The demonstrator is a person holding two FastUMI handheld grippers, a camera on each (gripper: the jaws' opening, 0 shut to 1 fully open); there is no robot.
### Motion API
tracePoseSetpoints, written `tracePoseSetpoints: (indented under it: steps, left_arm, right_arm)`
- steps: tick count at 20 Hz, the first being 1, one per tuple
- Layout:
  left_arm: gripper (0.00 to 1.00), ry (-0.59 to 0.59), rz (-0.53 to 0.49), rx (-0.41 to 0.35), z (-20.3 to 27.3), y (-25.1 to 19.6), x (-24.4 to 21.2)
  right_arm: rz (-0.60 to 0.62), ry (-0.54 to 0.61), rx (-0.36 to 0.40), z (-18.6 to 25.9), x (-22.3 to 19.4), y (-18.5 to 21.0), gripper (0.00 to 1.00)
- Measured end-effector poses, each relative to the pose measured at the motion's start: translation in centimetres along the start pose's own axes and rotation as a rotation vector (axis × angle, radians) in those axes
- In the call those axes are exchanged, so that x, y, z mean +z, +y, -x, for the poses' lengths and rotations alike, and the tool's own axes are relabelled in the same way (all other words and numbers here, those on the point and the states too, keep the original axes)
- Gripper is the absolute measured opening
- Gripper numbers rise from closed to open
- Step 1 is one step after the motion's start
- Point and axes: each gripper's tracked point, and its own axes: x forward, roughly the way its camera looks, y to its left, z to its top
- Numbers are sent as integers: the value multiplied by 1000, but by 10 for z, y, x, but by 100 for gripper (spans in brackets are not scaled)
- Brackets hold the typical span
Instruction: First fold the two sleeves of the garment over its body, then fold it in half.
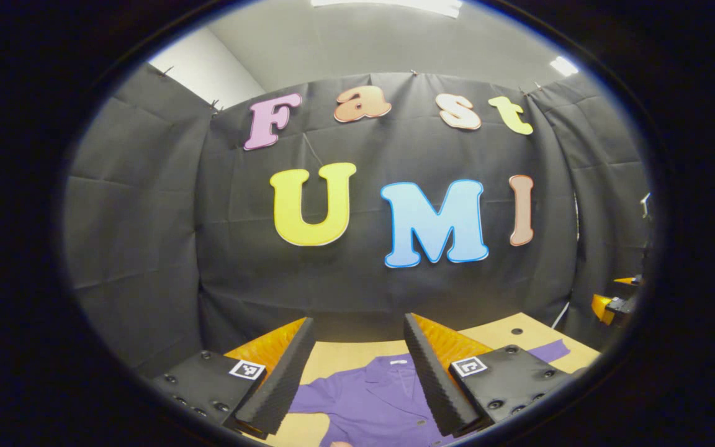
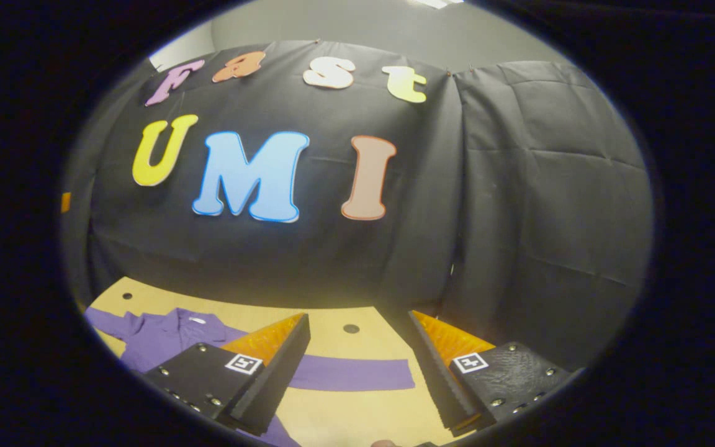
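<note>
A purple collared garment (image 1: 377,402) lies flat on the wooden table (image 1: 357,355), collar toward the booth wall. My left gripper (image 1: 359,379) hangs open above its collar and chest, nothing between the fingers. One sleeve (image 1: 548,351) stretches out to the right past the right finger. In the right gripper view the garment's body (image 2: 168,338) lies at the left and a long purple sleeve (image 2: 354,374) runs out flat across the table (image 2: 364,347). My right gripper (image 2: 357,379) is open above that sleeve, its end lying in the gap between the fingers.
The black cloth wall stands close behind the table's far edge. The tabletop has small round holes (image 2: 350,328). An orange and black piece of gear (image 1: 612,304) sits at the right edge of the left gripper view.
</note>
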Motion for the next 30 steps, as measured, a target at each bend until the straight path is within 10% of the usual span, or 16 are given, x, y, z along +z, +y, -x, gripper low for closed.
tracePoseSetpoints:
  steps: [18,30]
  left_arm:
    - [94,56,-31,219,28,54,-7]
    - [94,107,-30,260,18,52,-18]
  right_arm:
    - [-45,616,-14,-174,-231,-47,96]
    - [-95,812,-26,-199,-313,-49,96]
